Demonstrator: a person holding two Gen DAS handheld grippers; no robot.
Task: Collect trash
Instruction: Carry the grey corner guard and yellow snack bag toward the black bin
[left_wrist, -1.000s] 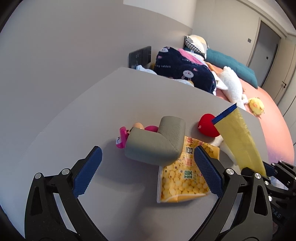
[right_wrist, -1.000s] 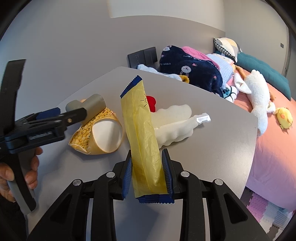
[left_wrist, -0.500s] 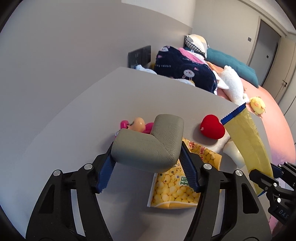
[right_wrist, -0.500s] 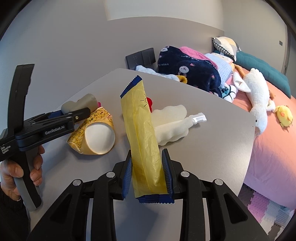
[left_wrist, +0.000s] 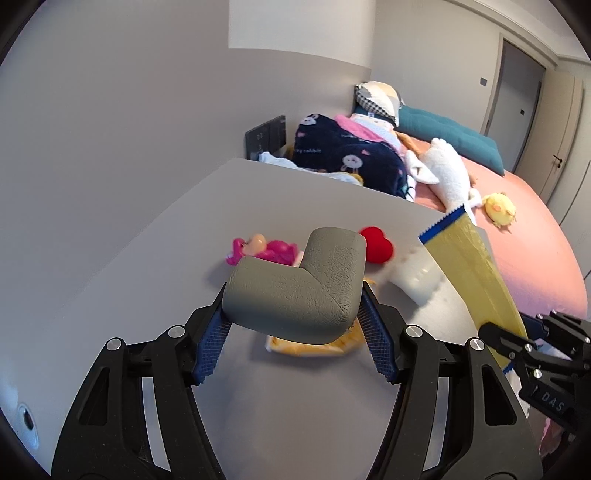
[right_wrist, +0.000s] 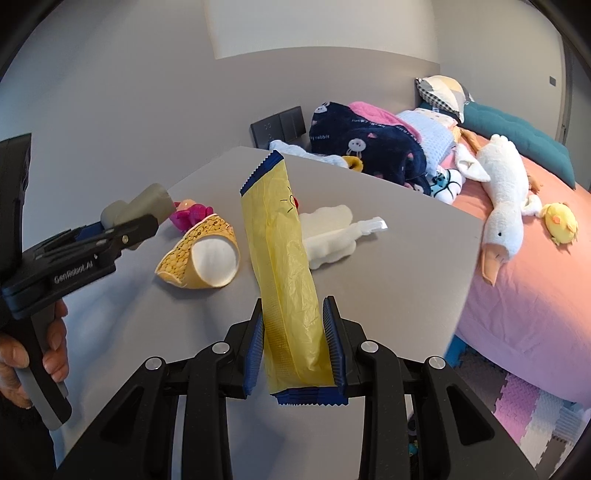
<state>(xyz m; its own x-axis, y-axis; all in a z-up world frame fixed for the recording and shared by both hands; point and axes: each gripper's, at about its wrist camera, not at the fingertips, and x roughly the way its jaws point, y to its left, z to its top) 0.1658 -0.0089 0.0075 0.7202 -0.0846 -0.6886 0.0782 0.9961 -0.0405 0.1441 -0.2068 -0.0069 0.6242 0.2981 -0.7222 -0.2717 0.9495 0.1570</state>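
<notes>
My left gripper (left_wrist: 293, 332) is shut on a grey L-shaped foam corner guard (left_wrist: 295, 288) and holds it above the grey table (left_wrist: 147, 266); it shows at the left of the right wrist view (right_wrist: 136, 206). My right gripper (right_wrist: 295, 339) is shut on a long yellow wrapper with blue ends (right_wrist: 284, 258), held upright; the wrapper also shows in the left wrist view (left_wrist: 472, 266). A yellow corn snack bag (right_wrist: 199, 254) lies on the table, mostly hidden under the guard in the left wrist view (left_wrist: 314, 343). A white crumpled packet (right_wrist: 332, 236) lies beyond it.
A pink toy (left_wrist: 262, 249) and a red heart (left_wrist: 376, 247) sit on the table. A bed (right_wrist: 535, 266) with a white plush goose (right_wrist: 502, 206), a yellow chick (right_wrist: 561, 221) and a navy blanket (right_wrist: 365, 147) lies right of the table. Foam floor mats (right_wrist: 524, 413) lie below.
My left gripper closed on the grey corner guard and lifted it off the snack bag. My right gripper kept hold of the yellow wrapper and hardly moved.
</notes>
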